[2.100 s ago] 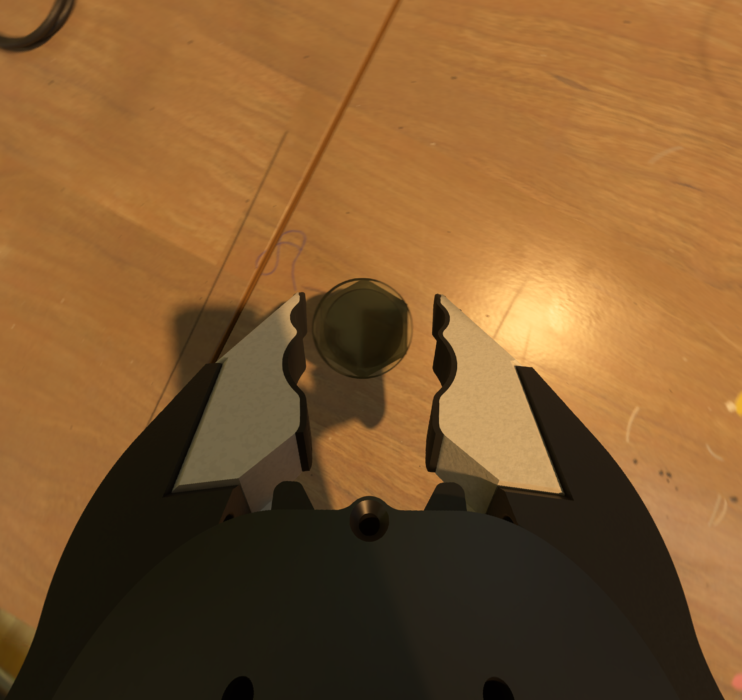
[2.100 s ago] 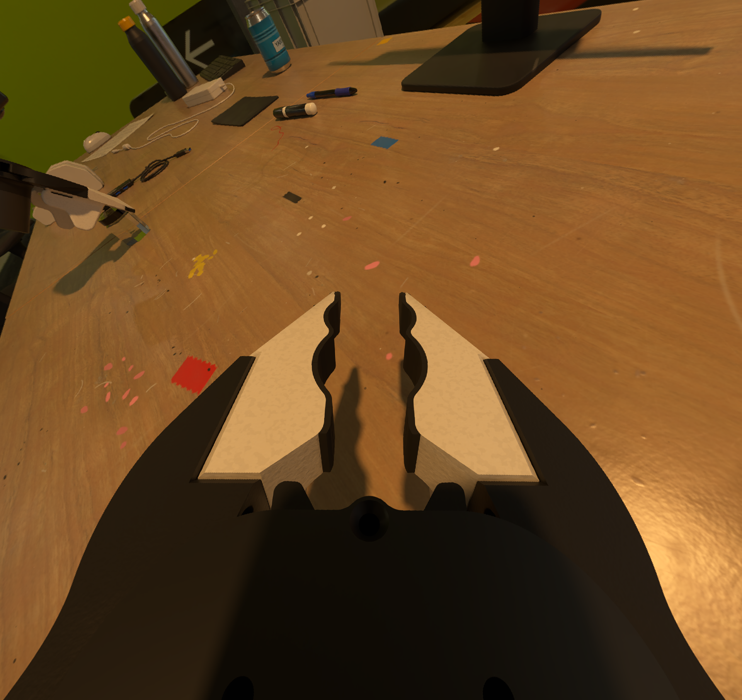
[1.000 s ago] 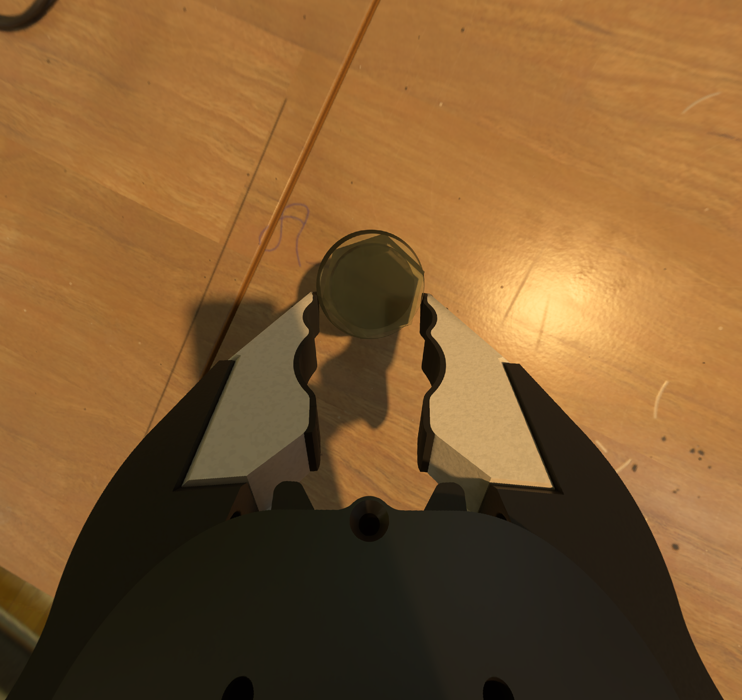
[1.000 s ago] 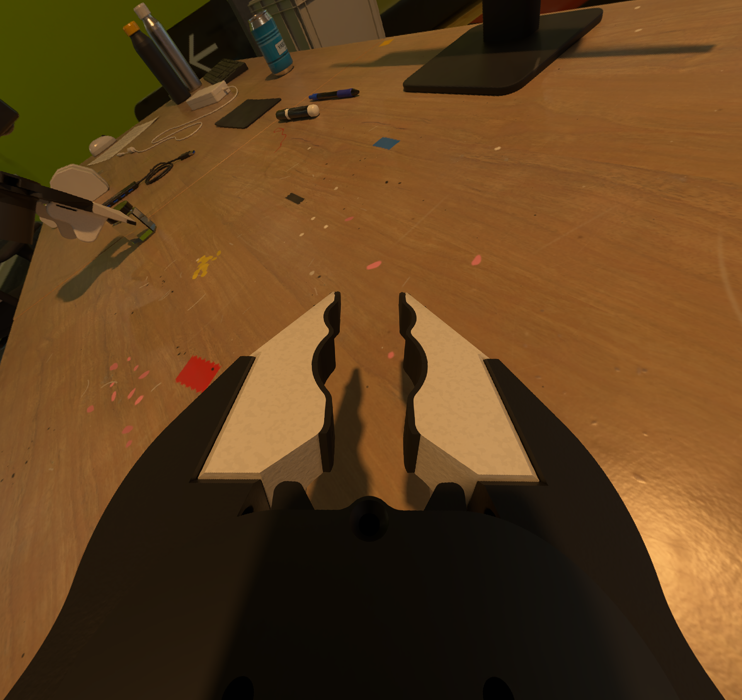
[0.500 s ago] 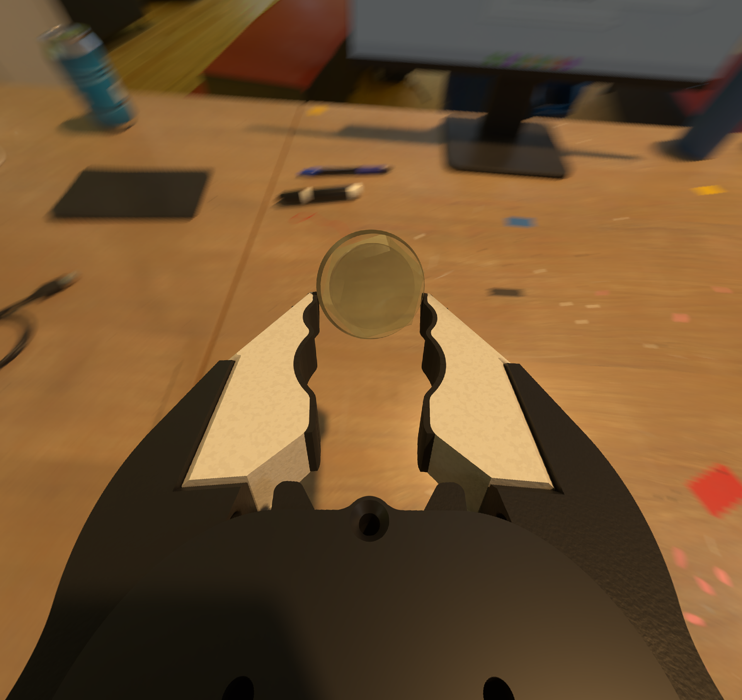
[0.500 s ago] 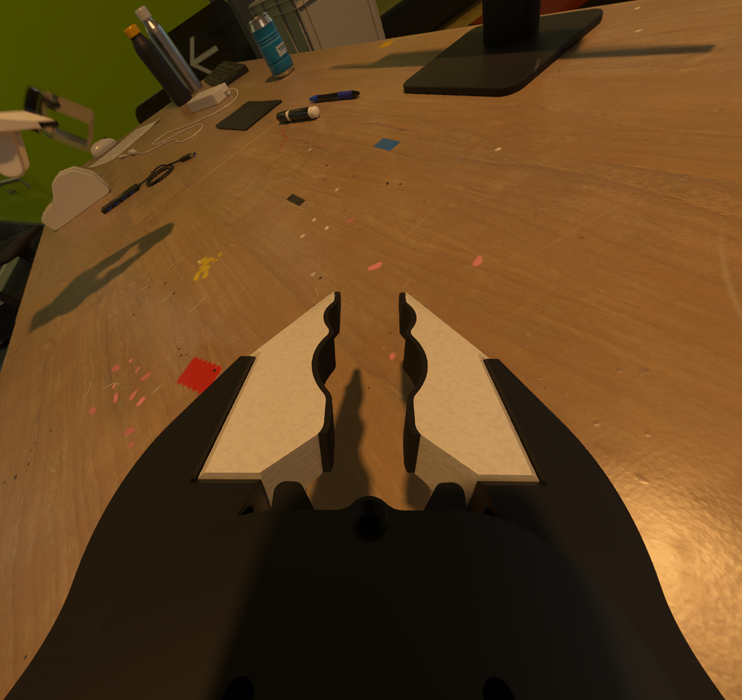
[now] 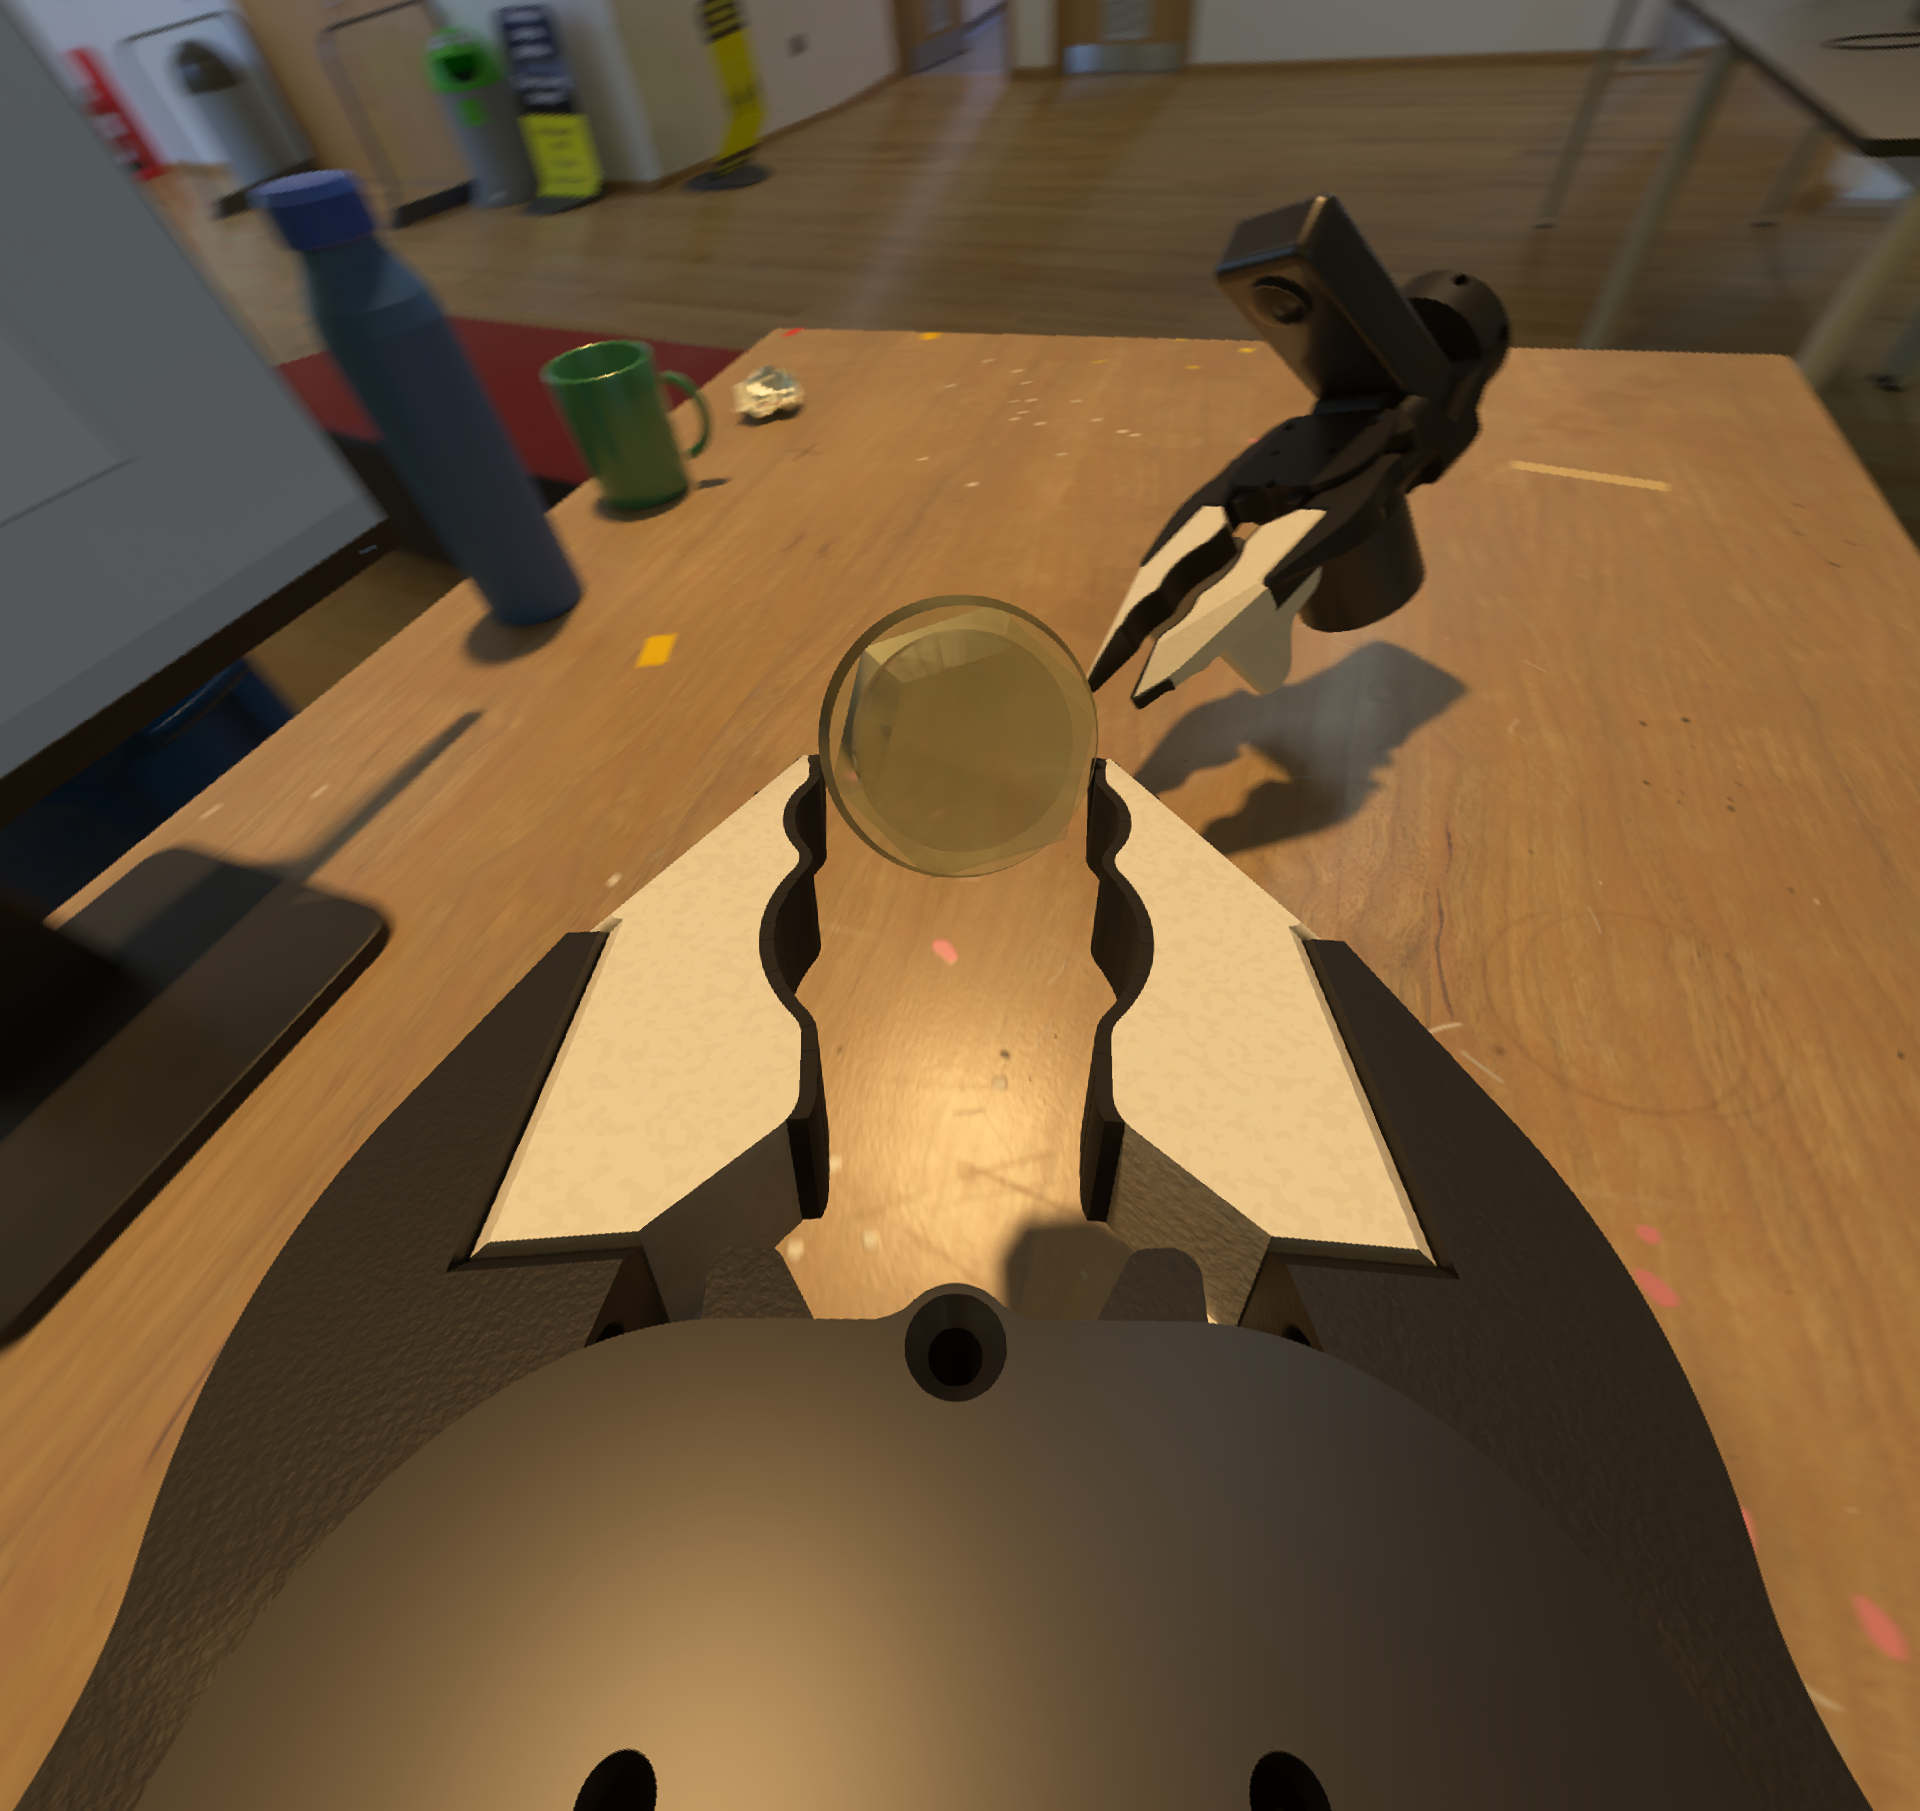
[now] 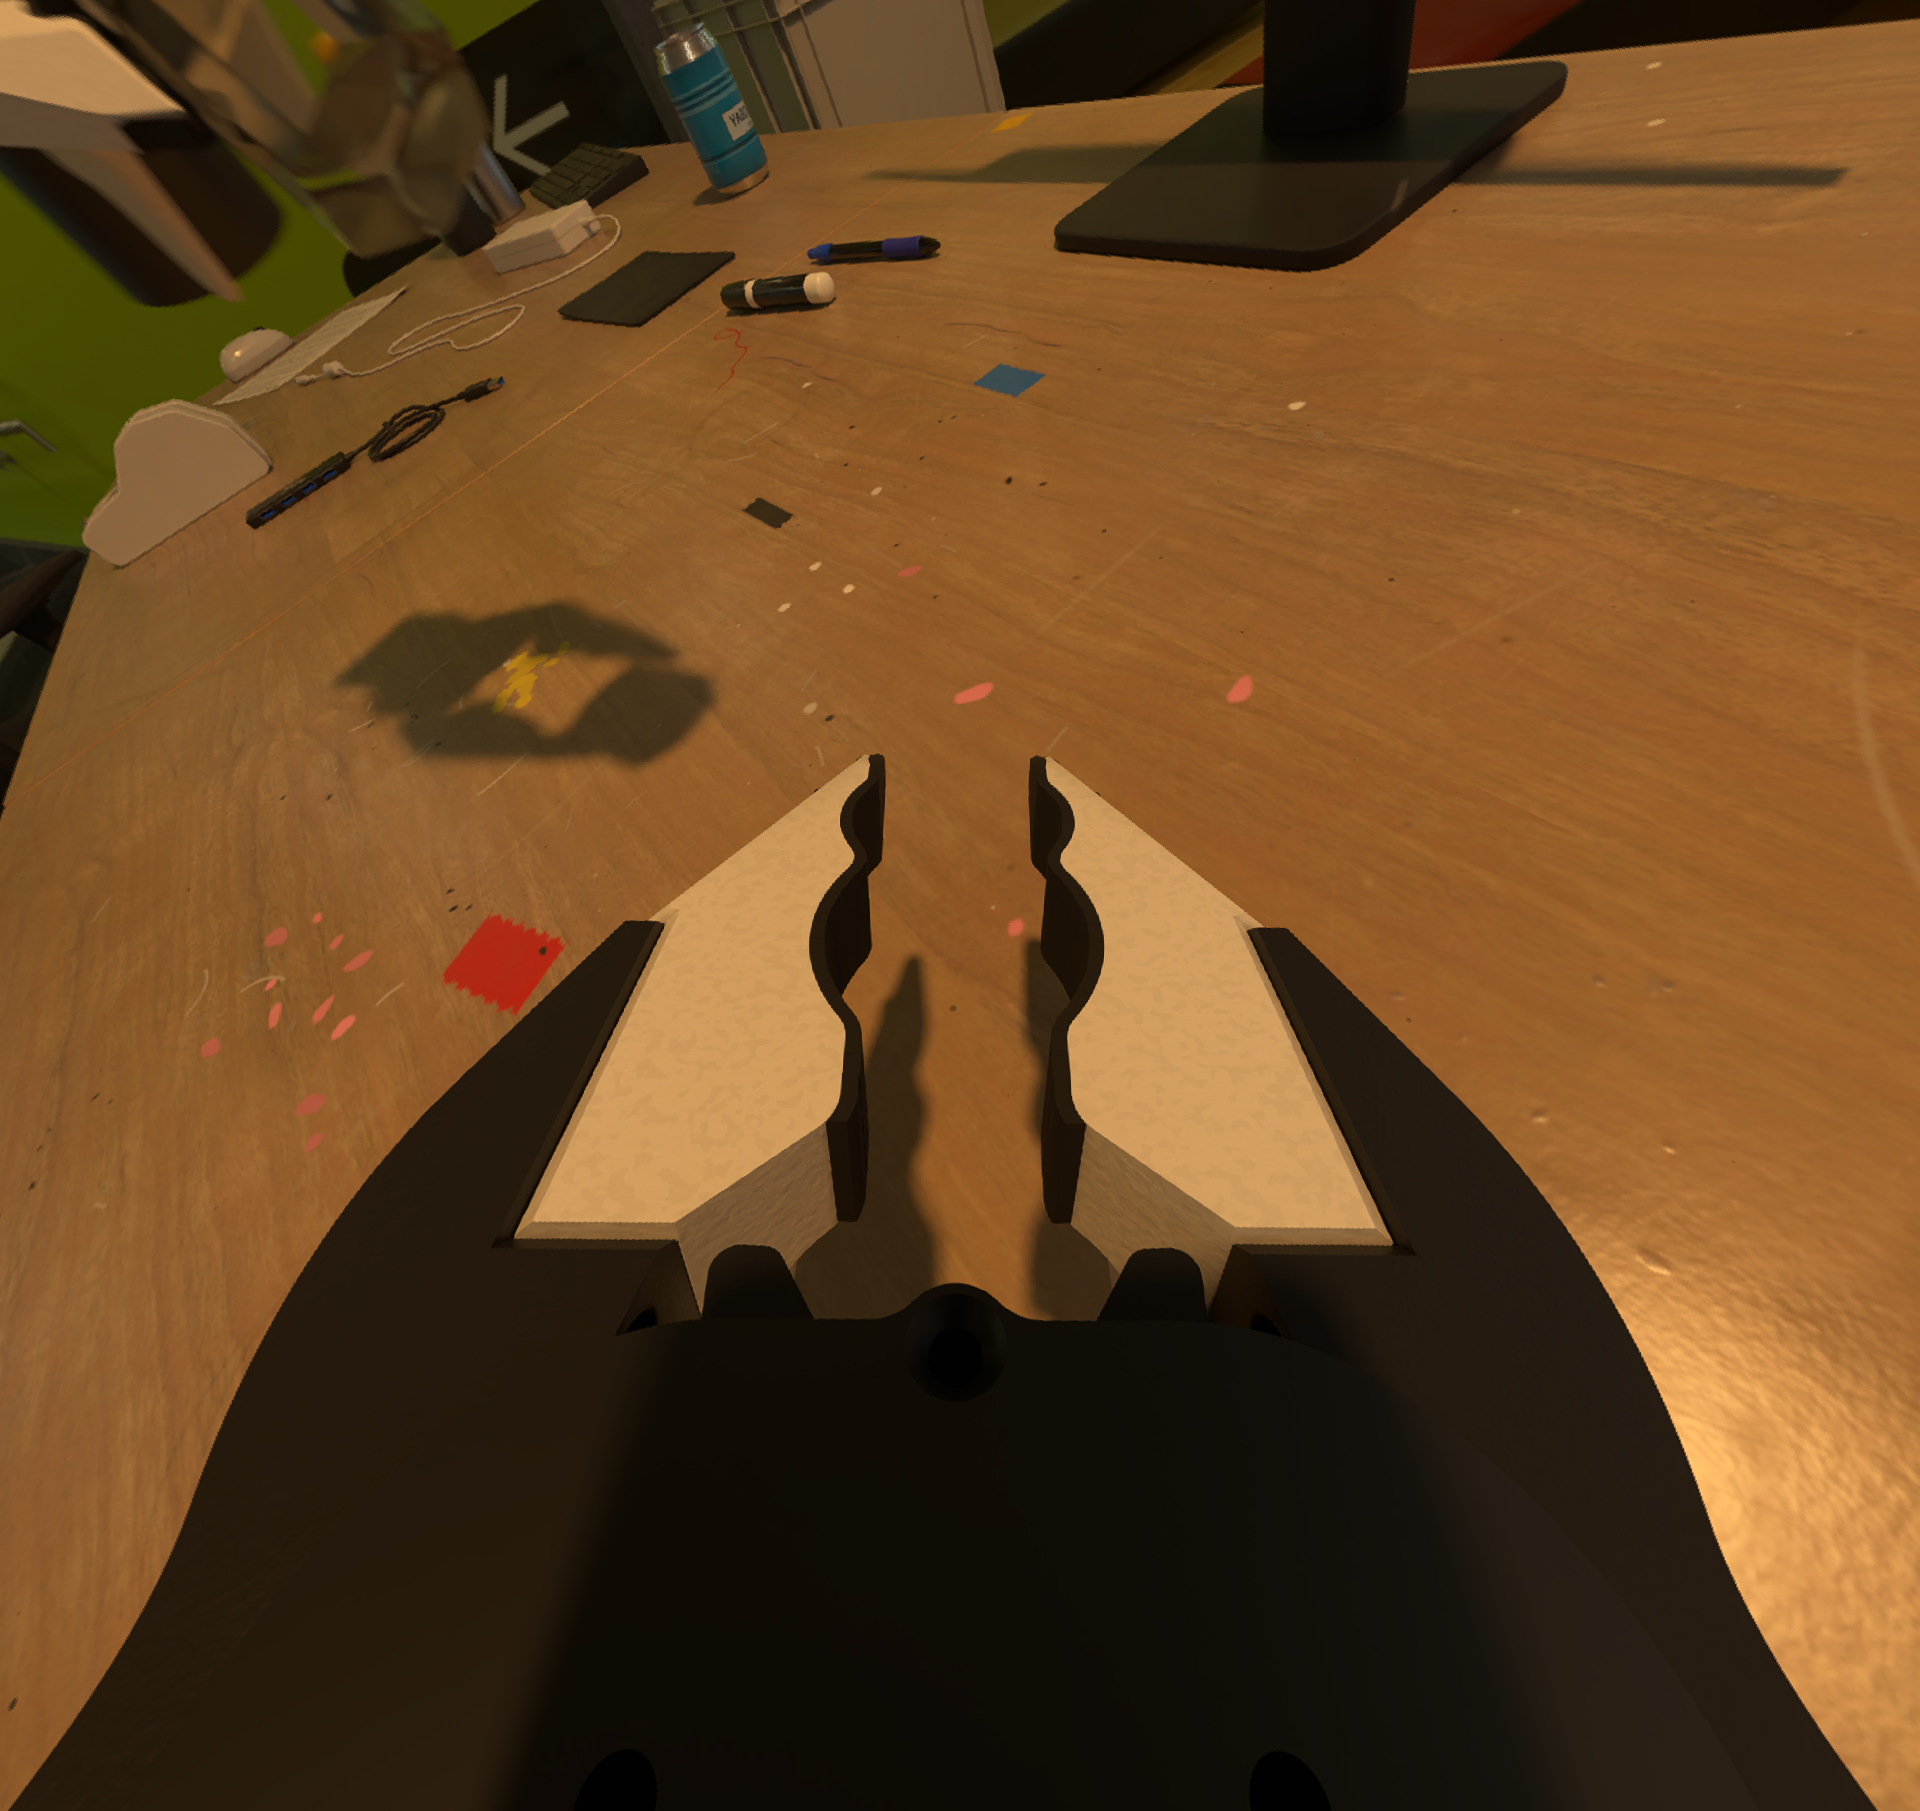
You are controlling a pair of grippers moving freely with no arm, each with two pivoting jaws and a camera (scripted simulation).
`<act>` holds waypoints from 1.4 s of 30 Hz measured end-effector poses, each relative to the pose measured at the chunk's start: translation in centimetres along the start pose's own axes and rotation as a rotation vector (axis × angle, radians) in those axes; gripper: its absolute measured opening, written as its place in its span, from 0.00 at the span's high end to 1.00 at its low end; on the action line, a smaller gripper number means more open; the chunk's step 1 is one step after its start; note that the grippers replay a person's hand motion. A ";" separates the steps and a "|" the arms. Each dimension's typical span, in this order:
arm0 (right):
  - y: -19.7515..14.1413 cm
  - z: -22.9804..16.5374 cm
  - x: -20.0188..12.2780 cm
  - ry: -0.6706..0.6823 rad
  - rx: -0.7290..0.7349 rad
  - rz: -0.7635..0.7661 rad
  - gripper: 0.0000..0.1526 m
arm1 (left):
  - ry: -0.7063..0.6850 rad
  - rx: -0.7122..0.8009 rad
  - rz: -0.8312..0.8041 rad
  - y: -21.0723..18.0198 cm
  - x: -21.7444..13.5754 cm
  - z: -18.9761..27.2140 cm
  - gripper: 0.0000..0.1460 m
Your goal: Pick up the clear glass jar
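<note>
The clear glass jar (image 7: 956, 738) is clamped between the tips of my left gripper (image 7: 956, 766), seen end-on as a round yellowish disc, held above the wooden table (image 7: 1558, 826). In the right wrist view the jar (image 8: 312, 99) hangs high at the top left beside a white finger (image 8: 73, 109) of the left gripper. My right gripper (image 8: 956, 762) is open and empty, low over the table. It also shows in the left wrist view (image 7: 1114, 693), just right of and beyond the jar.
A dark blue bottle (image 7: 416, 390), a green mug (image 7: 618, 426) and crumpled foil (image 7: 769, 397) stand at the far left. A monitor stand (image 8: 1309, 172), a blue can (image 8: 712, 109), markers (image 8: 779, 291) and a cable (image 8: 405, 431) lie farther off.
My left gripper closed on the jar, lifted it off the table and swung from pointing down to pointing level, toward the right gripper. The right gripper has stayed put.
</note>
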State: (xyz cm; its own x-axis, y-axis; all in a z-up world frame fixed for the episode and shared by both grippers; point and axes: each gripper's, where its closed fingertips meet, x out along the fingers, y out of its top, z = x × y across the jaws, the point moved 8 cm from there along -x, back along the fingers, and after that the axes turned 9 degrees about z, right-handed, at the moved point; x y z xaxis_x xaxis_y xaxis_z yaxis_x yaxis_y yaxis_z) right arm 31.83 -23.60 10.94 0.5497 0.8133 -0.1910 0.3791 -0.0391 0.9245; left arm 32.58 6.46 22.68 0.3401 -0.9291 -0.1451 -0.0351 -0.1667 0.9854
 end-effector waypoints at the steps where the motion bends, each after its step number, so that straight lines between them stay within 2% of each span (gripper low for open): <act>1: 0.0 -0.1 0.0 0.002 -0.003 0.001 0.82 | -0.049 0.008 0.011 -0.6 1.1 -0.5 0.65; 5: -0.1 -0.2 0.0 -0.010 -0.035 -0.004 0.82 | -0.160 -0.070 0.122 -3.3 3.7 -1.4 0.65; 12: -0.2 -0.1 -0.4 -0.018 -0.030 -0.004 0.82 | -0.145 -0.157 0.184 -5.0 4.9 -2.0 0.65; 22: -0.2 -0.1 -0.5 -0.008 -0.020 -0.001 0.82 | -0.186 -0.134 0.099 -6.8 6.3 -1.5 0.65; 42: -0.3 0.0 -0.5 -0.006 -0.006 -0.005 0.82 | -0.201 -0.168 0.103 -8.0 6.1 -1.5 0.65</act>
State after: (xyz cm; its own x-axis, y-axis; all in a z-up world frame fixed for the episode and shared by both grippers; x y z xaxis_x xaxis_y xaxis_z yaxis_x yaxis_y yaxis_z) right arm 31.47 -23.95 10.80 0.5523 0.8098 -0.1980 0.3777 -0.0313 0.9254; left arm 36.39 2.59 14.06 0.1488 -0.9880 -0.0420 0.1022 -0.0269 0.9944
